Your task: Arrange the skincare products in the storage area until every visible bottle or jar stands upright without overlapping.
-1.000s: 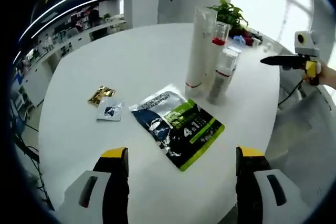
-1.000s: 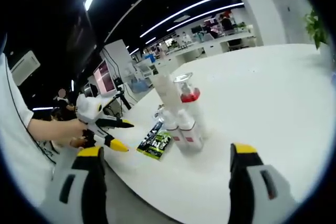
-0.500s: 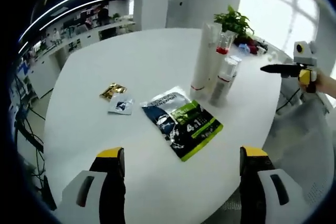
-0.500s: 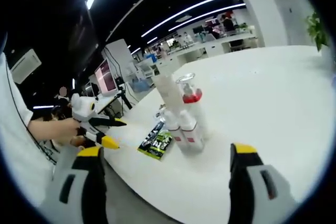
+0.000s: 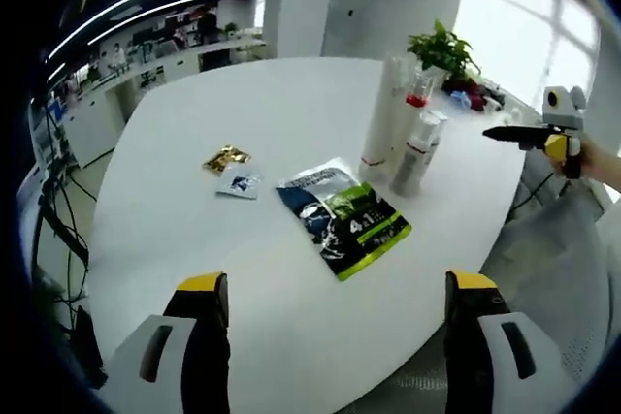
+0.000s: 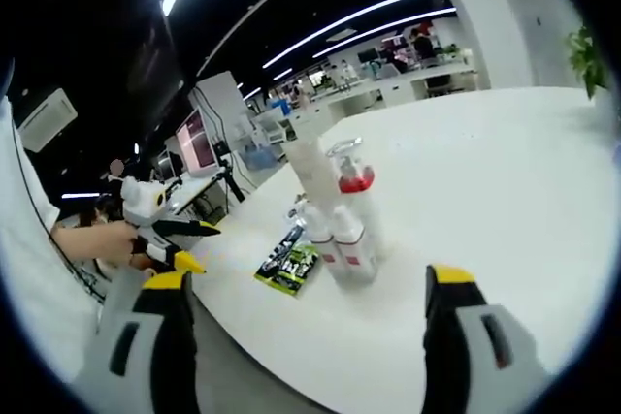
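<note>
Nearest, our left claw (image 5: 330, 288) and right claw (image 6: 301, 283) hang with jaws apart, holding nothing, off the white tabletop (image 5: 194, 123). We judge we are between grasps; next comes an approach. A glossy flat sachet (image 5: 344, 218) lies mid-table, two small packets (image 5: 233, 172) to its left. Farther, the tall white tube (image 5: 380, 113), clear pump bottle (image 5: 417, 94) and short bottle (image 5: 415, 150) stand upright, clustered.

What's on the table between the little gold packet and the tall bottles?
In the left gripper view, between the gold packet and the bottles there is just bare white table; the green-and-blue pouch lies nearer, below that line.
</note>
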Motion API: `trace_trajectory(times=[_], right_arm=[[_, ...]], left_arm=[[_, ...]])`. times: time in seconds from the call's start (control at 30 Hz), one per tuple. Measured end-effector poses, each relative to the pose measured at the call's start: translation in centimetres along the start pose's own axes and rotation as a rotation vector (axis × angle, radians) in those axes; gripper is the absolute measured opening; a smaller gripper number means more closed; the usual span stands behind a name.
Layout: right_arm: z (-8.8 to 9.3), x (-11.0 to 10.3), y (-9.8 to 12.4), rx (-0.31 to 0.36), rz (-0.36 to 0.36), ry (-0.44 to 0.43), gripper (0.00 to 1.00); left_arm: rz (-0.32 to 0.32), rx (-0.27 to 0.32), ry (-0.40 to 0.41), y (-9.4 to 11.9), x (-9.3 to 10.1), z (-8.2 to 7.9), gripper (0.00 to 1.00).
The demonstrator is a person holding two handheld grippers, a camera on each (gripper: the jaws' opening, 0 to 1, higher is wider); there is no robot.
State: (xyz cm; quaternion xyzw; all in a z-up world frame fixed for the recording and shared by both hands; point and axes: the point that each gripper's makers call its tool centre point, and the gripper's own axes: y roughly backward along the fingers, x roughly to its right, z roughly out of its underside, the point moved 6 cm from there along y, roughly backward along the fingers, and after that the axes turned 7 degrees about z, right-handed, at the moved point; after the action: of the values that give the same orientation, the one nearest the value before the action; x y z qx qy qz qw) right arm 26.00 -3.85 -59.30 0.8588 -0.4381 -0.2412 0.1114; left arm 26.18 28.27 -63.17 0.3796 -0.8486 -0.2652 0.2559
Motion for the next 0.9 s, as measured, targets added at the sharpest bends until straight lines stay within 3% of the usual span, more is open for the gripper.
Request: trace_trajectory(times=[0.9], right_arm=[[-0.1,0.6,-0.5,-0.007,0.010,-0.004,1.00]], left_arm=[[-0.013,-0.015,-0.010,-0.1,-1.2,-1.0,0.91]])
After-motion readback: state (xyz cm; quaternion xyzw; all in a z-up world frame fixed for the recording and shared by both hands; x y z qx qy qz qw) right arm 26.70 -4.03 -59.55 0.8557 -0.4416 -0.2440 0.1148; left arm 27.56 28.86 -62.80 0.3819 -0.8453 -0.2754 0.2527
